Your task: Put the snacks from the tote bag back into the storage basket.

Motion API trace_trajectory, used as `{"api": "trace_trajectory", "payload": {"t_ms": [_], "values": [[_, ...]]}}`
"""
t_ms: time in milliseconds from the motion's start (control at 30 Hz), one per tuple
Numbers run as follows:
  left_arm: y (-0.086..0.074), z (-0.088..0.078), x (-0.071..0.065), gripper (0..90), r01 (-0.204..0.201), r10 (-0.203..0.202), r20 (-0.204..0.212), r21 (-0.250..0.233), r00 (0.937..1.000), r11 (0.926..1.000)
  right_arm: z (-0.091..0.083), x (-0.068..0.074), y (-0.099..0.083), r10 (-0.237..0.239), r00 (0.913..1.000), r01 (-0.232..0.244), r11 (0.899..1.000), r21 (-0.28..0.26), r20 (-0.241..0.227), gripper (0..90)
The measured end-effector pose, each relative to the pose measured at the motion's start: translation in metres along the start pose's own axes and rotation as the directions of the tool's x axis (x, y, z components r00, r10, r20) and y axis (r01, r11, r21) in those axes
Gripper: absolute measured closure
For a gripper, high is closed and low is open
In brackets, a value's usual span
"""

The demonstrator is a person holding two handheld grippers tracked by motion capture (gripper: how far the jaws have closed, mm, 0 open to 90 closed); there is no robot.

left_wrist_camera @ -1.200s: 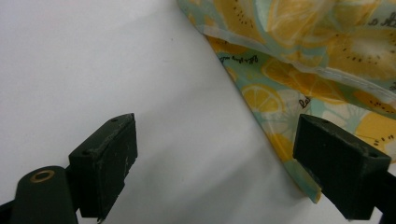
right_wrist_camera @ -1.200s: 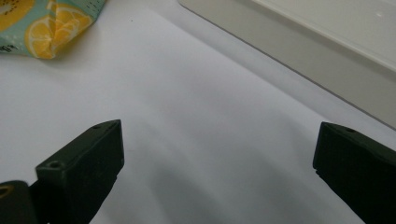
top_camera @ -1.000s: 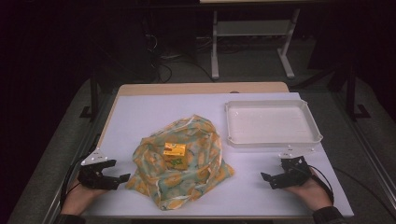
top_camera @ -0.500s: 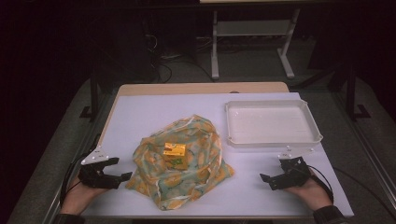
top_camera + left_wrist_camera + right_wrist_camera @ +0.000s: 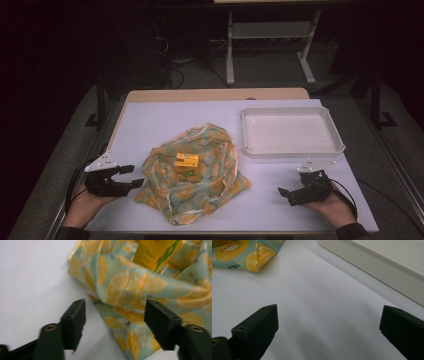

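Crumpled lemon-print cloth [image 5: 192,182] bearing yellow carton [image 5: 187,165]; white plastic tray [image 5: 292,150]; left gripper [image 5: 131,177] and right gripper [image 5: 283,194] both wide open, empty.

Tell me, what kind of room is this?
Probably a lab or recording workspace, not a home: a white-covered table in a dark room, cables on the floor behind it, and a person holding a left gripper and right gripper.
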State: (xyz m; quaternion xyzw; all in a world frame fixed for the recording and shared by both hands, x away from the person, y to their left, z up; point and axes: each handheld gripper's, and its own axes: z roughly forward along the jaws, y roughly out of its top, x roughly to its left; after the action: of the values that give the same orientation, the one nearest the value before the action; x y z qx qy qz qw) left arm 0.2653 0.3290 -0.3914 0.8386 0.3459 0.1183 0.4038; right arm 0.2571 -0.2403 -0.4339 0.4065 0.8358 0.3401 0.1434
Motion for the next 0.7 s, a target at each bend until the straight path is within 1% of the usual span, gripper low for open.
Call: {"api": "trace_trajectory", "payload": {"t_ms": [33,100,167,200,233,400,467,500,567,700], "values": [[0.002,-0.002,0.0,40.1,-0.005,0.005,0.003,-0.004,1.0,1.0,0.0,0.0,0.0,0.0,1.0,0.0,1.0,0.003,-0.001,1.6],[0.006,-0.003,-0.001,46.9,-0.001,0.002,0.014,-0.028,0.9999,0.9996,0.0,0.0,-0.001,-0.005,1.0,0.005,1.0,0.002,-0.005,1.6],[0.008,-0.004,-0.002,58.2,-0.002,0.002,0.022,-0.03,0.9998,0.9995,0.0,0.0,0.0,-0.006,1.0,0.006,1.0,0.002,-0.006,1.6],[0.012,-0.005,-0.003,62.7,0.006,-0.004,0.046,-0.039,0.9989,0.9992,0.001,-0.001,0.0,-0.008,0.9999,0.008,1.0,0.007,-0.009,1.7],[0.012,-0.005,-0.003,66.1,0.006,-0.004,0.046,-0.039,0.9989,0.9992,0.001,-0.001,0.0,-0.009,0.9999,0.009,1.0,0.007,-0.01,1.7],[0.028,-0.002,-0.013,85.9,-0.016,0.021,0.088,-0.059,0.9959,0.9981,0.002,-0.001,0.0,-0.007,0.9998,0.007,1.0,0.011,-0.017,1.7],[0.033,0.0,-0.016,89.5,-0.018,0.024,0.096,-0.066,0.995,0.9976,0.003,-0.001,0.0,-0.008,0.9998,0.008,1.0,0.012,-0.019,1.8],[0.033,0.0,-0.016,89.5,-0.018,0.024,0.096,-0.066,0.995,0.9976,0.003,-0.001,0.0,-0.01,0.9998,0.01,1.0,0.014,-0.019,1.8],[0.04,0.003,-0.019,89.5,-0.028,0.035,0.102,-0.073,0.9941,0.997,0.003,-0.001,0.0,-0.01,0.9998,0.01,1.0,0.013,-0.018,1.9],[0.046,0.009,-0.022,89.6,-0.029,0.036,0.112,-0.071,0.993,0.9971,0.002,-0.001,0.0,-0.007,0.9998,0.007,1.0,0.013,-0.017,1.9]]}}
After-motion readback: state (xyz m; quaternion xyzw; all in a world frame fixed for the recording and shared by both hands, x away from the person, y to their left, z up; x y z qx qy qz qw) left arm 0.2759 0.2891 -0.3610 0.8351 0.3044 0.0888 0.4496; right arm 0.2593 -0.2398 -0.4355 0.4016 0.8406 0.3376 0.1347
